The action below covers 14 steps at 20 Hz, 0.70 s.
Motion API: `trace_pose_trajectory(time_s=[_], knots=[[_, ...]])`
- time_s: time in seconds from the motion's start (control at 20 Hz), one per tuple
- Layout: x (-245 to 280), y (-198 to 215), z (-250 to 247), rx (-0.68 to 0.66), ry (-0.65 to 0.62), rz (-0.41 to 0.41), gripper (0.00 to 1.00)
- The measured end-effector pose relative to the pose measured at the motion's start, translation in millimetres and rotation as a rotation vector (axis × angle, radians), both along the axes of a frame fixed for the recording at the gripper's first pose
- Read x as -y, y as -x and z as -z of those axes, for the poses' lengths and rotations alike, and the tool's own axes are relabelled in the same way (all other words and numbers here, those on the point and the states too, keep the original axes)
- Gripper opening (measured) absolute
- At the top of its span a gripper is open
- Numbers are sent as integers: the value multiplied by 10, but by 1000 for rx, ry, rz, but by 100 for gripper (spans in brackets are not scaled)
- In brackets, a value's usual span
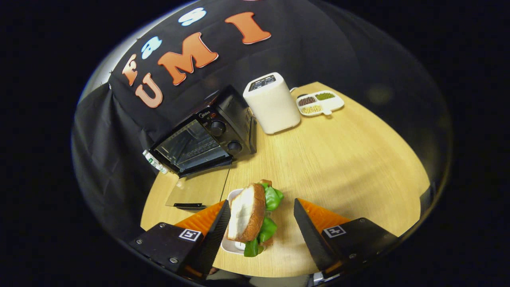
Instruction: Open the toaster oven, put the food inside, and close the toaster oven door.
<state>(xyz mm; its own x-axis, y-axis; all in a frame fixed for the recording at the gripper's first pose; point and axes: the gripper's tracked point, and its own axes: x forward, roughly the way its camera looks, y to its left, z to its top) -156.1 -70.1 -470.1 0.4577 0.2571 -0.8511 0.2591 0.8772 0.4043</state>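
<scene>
Gripper view looks down over a round wooden table (350, 167), the largest thing here. At its far left edge, against the booth wall, sits the black toaster oven (207, 137); its glass door (197, 191) is already dropped flat onto the table, and the cavity stands open toward the sandwich. Just beside the oven, further along the far edge, stands a white box-shaped appliance (271, 103), and beyond that, at the far edge, a small divided dish (320, 103) with three kinds of grains or beans.

Near the front edge lies the food: a sandwich (253, 215) of bread and green leaves resting on a small white plate (232, 243). The hand-held gripper (261, 223) hangs over it with its fingers spread wide apart; the sandwich sits between them, close against the left finger (217, 231) and well clear of the right, not yet clamped.

Judging from this, the grasp is the risky step. Because the sandwich is off-centre, closing could push it sideways or drag the plate. A loose layered filling may slip out under squeeze. On the way in, the food could catch the lowered door.
</scene>
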Motion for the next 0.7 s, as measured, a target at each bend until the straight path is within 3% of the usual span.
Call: trace_pose_trajectory(time_s=[0.1,0.35,0.55,0.7], knots=[[-97,2,16,-11,-73,7,87],[-78,29,58,-58,-103,38,46],[-57,-47,-7,-31,-96,79,32],[-34,-173,-235,29,-91,102,30]])
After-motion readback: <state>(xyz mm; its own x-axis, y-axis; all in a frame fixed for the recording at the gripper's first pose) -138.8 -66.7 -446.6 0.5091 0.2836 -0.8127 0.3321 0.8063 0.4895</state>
